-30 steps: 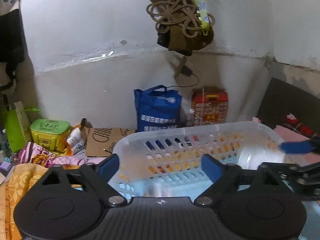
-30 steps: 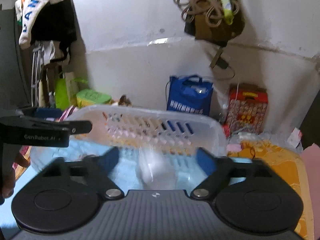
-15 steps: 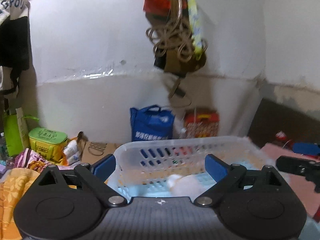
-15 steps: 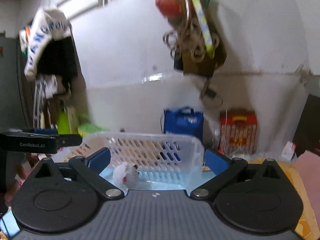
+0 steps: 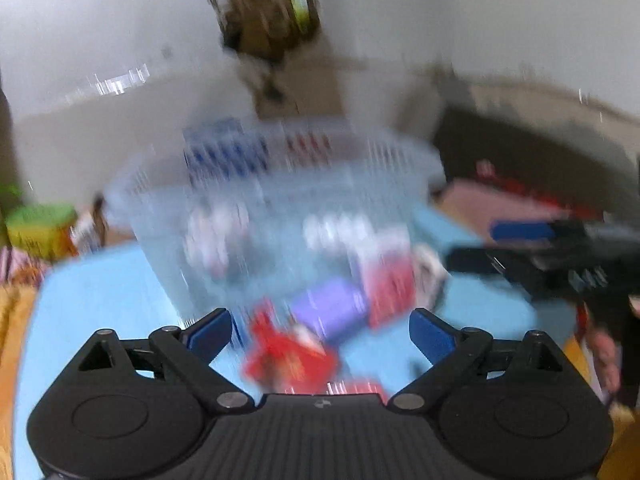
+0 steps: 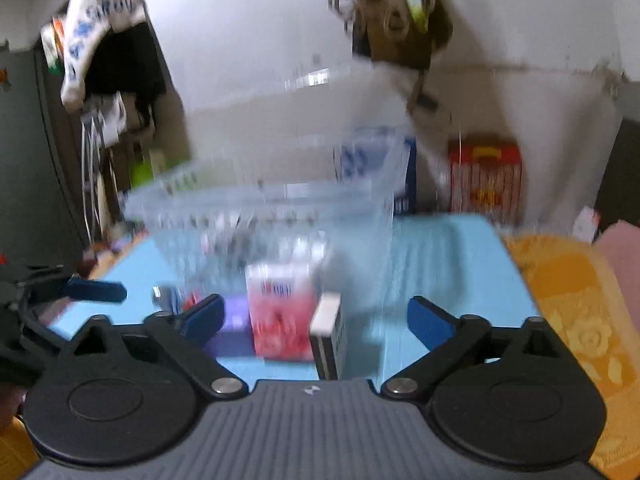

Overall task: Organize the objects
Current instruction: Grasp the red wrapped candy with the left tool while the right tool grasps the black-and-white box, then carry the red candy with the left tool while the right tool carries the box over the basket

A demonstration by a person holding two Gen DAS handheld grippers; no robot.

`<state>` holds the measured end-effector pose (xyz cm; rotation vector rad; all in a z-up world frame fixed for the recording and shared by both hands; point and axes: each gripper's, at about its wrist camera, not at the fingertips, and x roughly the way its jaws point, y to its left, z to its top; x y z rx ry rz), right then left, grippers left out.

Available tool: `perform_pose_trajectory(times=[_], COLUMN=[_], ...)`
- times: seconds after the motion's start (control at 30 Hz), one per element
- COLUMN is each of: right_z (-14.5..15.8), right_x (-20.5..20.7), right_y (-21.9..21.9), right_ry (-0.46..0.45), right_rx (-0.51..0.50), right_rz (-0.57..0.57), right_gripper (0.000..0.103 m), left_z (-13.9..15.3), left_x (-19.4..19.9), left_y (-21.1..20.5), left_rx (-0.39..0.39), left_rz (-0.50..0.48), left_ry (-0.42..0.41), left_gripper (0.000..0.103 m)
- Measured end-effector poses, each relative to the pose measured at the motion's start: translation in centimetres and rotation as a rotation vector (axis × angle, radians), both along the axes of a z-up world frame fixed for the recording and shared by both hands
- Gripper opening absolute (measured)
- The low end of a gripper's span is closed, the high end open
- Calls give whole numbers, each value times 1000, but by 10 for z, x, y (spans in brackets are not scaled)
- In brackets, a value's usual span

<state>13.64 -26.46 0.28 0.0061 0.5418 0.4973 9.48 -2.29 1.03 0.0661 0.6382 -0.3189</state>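
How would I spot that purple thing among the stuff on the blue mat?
Find the clear slotted plastic basket on the light blue mat. In front of it lie blurred small packs; the flat purple pack sits between a red-and-white carton and a crumpled red packet. It alone is purple.

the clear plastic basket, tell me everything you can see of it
The basket is translucent whitish plastic with slotted walls and a thick rolled rim. It is heavily motion-blurred in both views, apparently tipped with its opening toward the cameras, over a light blue surface. Small boxes and packets, red and purple, show at its mouth. Neither gripper visibly touches it.
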Motion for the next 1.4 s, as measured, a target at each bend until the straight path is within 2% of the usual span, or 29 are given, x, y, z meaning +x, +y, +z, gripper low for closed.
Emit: perform_pose_trajectory(times=[0.1, 0.27, 0.4, 0.43, 0.5, 0.6, 0.67, 0.77, 1.03, 1.13, 1.23, 1.4], right_z=[-7, -16, -23, -25, -30, -33, -34, -33, -36, -35, -34, -27], right_x=[1, -2, -3, -4, -4, -1, -2, -2, -1, 0, 1, -3], right_y=[11, 18, 15, 16, 16, 20, 20, 19, 21, 19, 16, 12], right_ry=[27, 53, 61, 64, 69, 73, 67, 67, 57, 59, 62, 44], right_rx=[-53, -94, -119, -122, -126, -151, -163, -160, -180, -181, -181, -172], right_rz=[33, 51, 37, 34, 33, 32, 26, 21, 12, 8, -1, -5], right_gripper=[85, 63, 53, 48, 47, 40, 31, 28, 28, 21, 19, 17], left_z=[-17, -39, -42, -42, -40, -37, -36, -36, -37, -38, -39, -38], left_x=[-5, -10, -11, -8, -10, -9, -11, -13, -11, -10, -9, -16], left_y=[-8, -16, -19, -20, -19, -20, -21, -25, -30, -32, -34, -40], left_rx=[63, 76, 83, 86, 86, 87, 90, 97, 102, 96, 97, 142], left_rz=[-10, -42, -21, -12, -7, -6, -12, -33, -27, -27, -29, -44], left_ry=[93, 194, 178, 173, 163, 153, 144, 134, 118, 111, 103, 60], left_gripper=[91, 85, 82, 78, 74, 64, 57, 49, 50, 50, 49, 47])
